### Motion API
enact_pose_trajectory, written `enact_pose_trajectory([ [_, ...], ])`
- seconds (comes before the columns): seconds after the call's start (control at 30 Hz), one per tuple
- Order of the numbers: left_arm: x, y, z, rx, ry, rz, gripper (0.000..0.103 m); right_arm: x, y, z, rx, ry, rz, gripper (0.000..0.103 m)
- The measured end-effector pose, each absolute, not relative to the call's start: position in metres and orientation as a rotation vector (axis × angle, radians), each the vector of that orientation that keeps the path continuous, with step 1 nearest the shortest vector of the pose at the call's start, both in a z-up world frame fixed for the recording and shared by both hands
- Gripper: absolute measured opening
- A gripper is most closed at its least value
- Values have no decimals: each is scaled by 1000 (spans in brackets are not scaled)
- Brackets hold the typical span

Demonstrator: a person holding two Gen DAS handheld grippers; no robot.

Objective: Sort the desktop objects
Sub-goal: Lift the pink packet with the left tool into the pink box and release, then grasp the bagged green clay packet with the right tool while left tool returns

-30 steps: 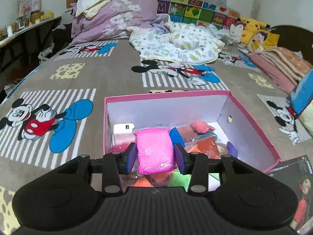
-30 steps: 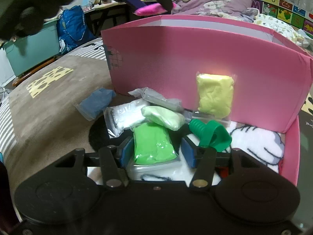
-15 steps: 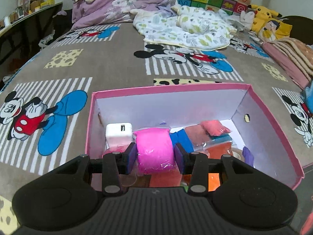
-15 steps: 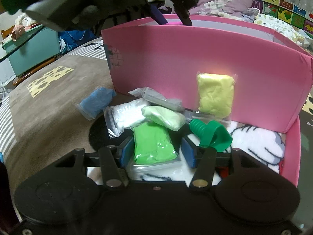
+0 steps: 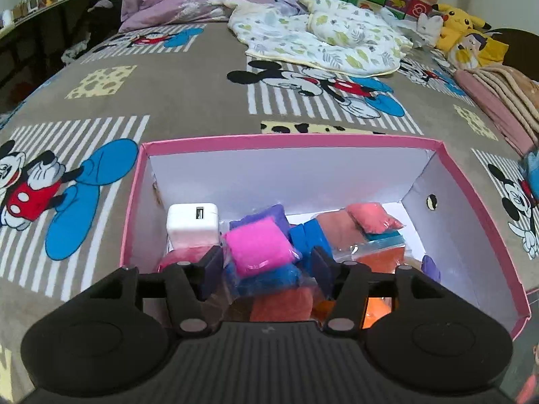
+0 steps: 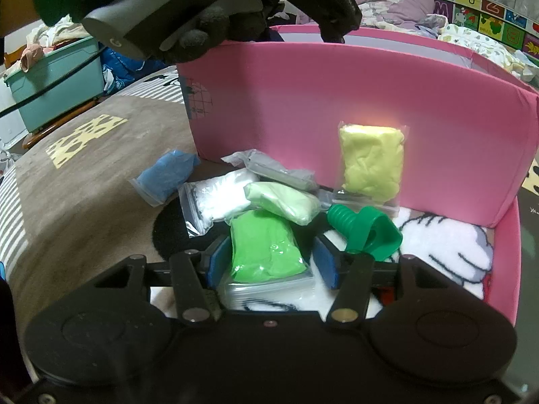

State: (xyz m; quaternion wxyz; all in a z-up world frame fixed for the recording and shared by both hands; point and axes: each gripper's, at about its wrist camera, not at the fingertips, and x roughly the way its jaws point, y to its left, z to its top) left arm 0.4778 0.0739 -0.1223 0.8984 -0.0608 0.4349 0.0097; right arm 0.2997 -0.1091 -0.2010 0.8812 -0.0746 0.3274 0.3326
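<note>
My left gripper [image 5: 264, 266] is open over the pink box [image 5: 289, 141]. The magenta clay bag [image 5: 257, 247] lies loose between its fingers on other clay bags inside, beside a white charger [image 5: 192, 224]. My right gripper [image 6: 269, 262] stands open around a bright green clay bag [image 6: 264, 249] on the bed outside the box wall [image 6: 337, 107]. Next to it lie a pale green bag [image 6: 281, 200], a white bag [image 6: 220, 198], a blue bag [image 6: 166, 173], a yellow bag [image 6: 370, 163] and a green funnel [image 6: 367, 232]. The left gripper body [image 6: 188, 3] shows above the box.
The box sits on a brown Mickey Mouse bedspread [image 5: 188, 94]. Bedding [image 5: 320, 40] and plush toys [image 5: 468, 37] lie at the far side. A teal bin [image 6: 57, 77] stands beside the bed at left.
My left gripper lowered into the box with the magenta bag, then opened and let it go onto the pile. My right gripper has not moved.
</note>
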Motion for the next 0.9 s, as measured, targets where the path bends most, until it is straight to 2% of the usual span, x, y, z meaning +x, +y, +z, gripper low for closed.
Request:
enact_pose_trajectory([
  [0.47, 388, 52, -78, -33, 742, -49, 56, 296, -109, -200, -162, 658, 684, 53],
  [0.63, 328, 46, -61, 10, 632, -73, 56, 292, -109, -197, -169, 641, 678, 46],
  [0.67, 317, 47, -60, 8, 618, -75, 56, 291, -109, -197, -170, 637, 676, 42],
  [0.9, 248, 61, -84, -139, 603, -19, 56, 282, -106, -197, -240, 611, 667, 42],
])
